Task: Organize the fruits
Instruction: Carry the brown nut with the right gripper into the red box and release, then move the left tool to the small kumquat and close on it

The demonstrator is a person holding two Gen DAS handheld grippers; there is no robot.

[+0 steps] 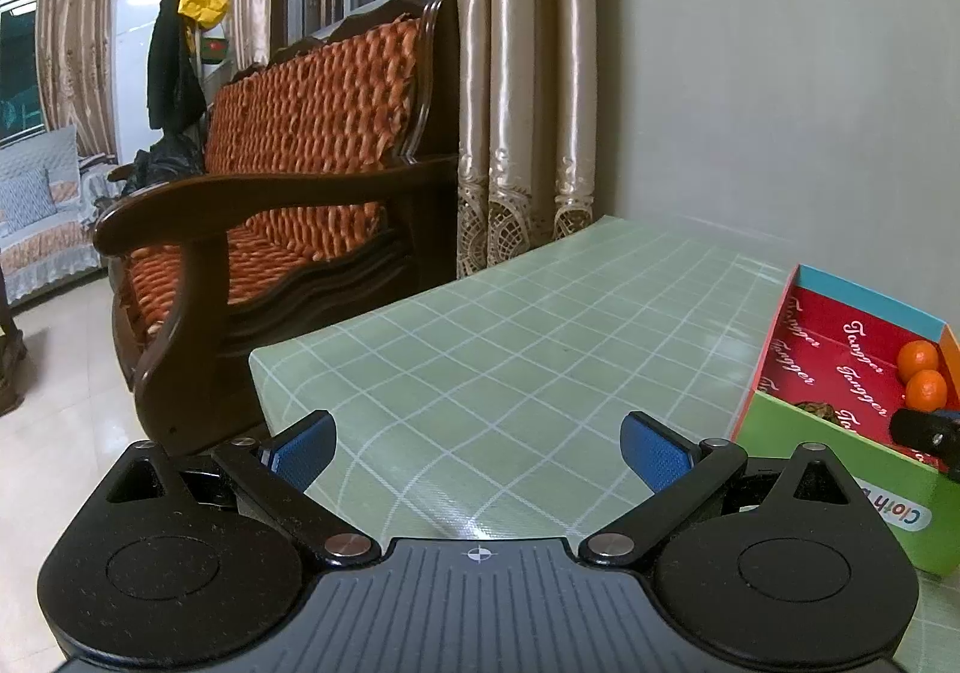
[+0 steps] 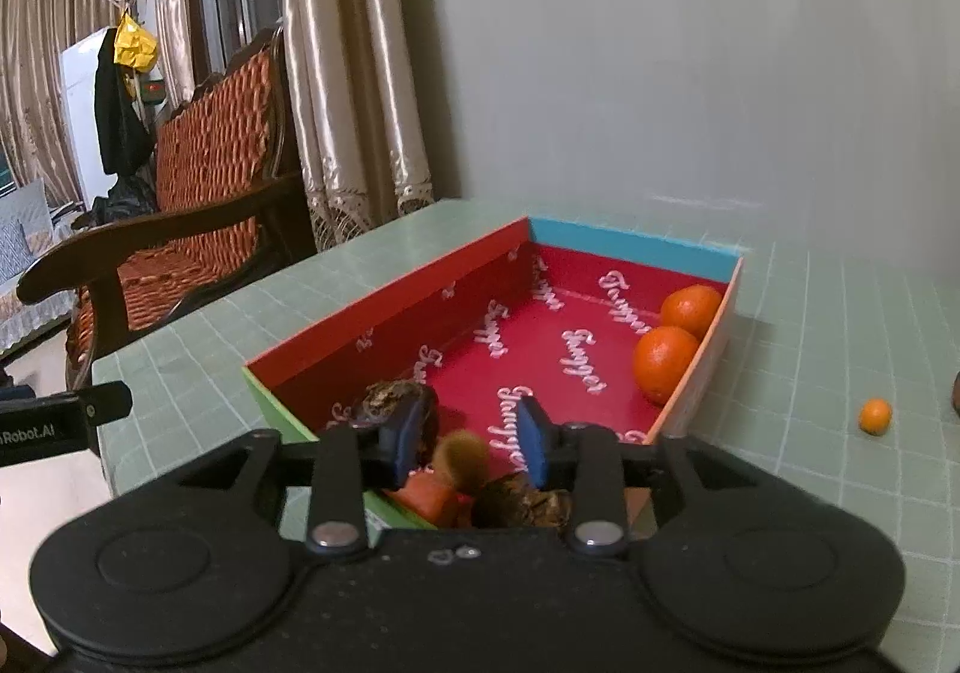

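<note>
A colourful box (image 2: 396,307) with a red lining stands on the green checked table (image 2: 198,337). Two oranges (image 2: 666,361) lie against its right wall; they also show in the left wrist view (image 1: 924,376). Dark brownish fruits (image 2: 393,403) lie at its near end. A small blurred brown fruit (image 2: 462,457) sits between the spread fingers of my right gripper (image 2: 471,442), apart from both pads, above the box's near end. My left gripper (image 1: 480,454) is open and empty over the table, left of the box (image 1: 840,367). A small orange fruit (image 2: 875,416) lies on the table right of the box.
A wooden bench (image 1: 282,175) with an orange cushion stands left of the table. Curtains (image 1: 522,72) and a grey wall (image 1: 780,72) are behind. A dark object (image 2: 955,397) shows at the right edge. The left gripper's body (image 2: 60,415) shows at the left of the right wrist view.
</note>
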